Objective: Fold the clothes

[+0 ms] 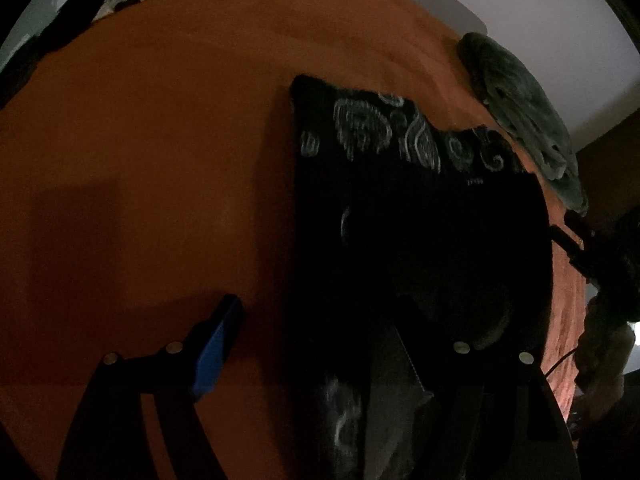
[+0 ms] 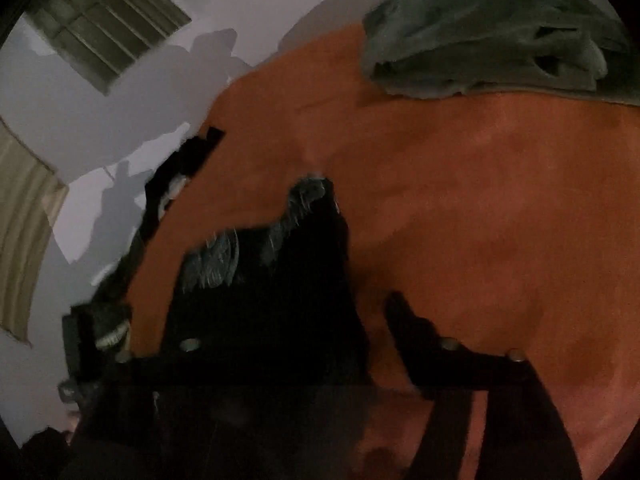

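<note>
While the orange bedcover (image 1: 160,140) fills both views, the black patterned garment (image 1: 400,208) lies flat on it, long axis running twelve to six in the left wrist view. It sits under the left gripper (image 1: 320,344), toward its four o'clock finger; those jaws stand wide, gripping nothing. The right gripper (image 2: 320,320) is open too, the cloth at its nine o'clock side.

An orange bedcover (image 1: 160,128) spreads below a pale wall (image 2: 132,112) with a louvred window (image 2: 108,20)
</note>
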`<state>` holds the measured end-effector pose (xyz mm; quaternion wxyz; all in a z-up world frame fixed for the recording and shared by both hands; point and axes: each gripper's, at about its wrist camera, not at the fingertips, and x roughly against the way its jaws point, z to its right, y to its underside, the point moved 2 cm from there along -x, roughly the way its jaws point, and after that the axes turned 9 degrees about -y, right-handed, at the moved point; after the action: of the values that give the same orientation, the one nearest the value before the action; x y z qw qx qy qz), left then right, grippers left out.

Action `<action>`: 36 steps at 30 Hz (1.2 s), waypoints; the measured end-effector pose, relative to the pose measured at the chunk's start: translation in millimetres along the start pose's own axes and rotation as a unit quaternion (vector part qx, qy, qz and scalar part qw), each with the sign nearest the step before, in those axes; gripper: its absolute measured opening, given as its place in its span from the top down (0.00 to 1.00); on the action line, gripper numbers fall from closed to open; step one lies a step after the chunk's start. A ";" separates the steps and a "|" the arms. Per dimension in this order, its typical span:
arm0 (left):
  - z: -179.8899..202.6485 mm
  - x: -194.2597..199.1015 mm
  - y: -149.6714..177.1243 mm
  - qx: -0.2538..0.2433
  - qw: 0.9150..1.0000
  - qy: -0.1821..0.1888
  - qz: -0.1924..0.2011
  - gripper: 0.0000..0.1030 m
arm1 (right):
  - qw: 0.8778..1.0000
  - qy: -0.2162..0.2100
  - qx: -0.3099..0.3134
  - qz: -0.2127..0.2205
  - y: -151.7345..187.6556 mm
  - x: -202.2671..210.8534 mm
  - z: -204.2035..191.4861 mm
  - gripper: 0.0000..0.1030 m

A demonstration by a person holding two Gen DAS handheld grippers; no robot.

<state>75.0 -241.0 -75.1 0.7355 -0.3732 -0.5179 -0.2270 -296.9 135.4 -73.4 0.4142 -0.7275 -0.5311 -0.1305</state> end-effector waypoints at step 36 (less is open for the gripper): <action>4.6 -22.0 -71.8 0.014 0.998 0.007 0.066 0.93 | 0.974 -0.173 -0.129 -0.073 -8.7 -69.9 58.2 0.89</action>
<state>12.6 -283.0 -72.3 0.7573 -0.3945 -0.4907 -0.1734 -347.1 132.9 -149.6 0.2082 -0.7456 -0.6252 -0.0997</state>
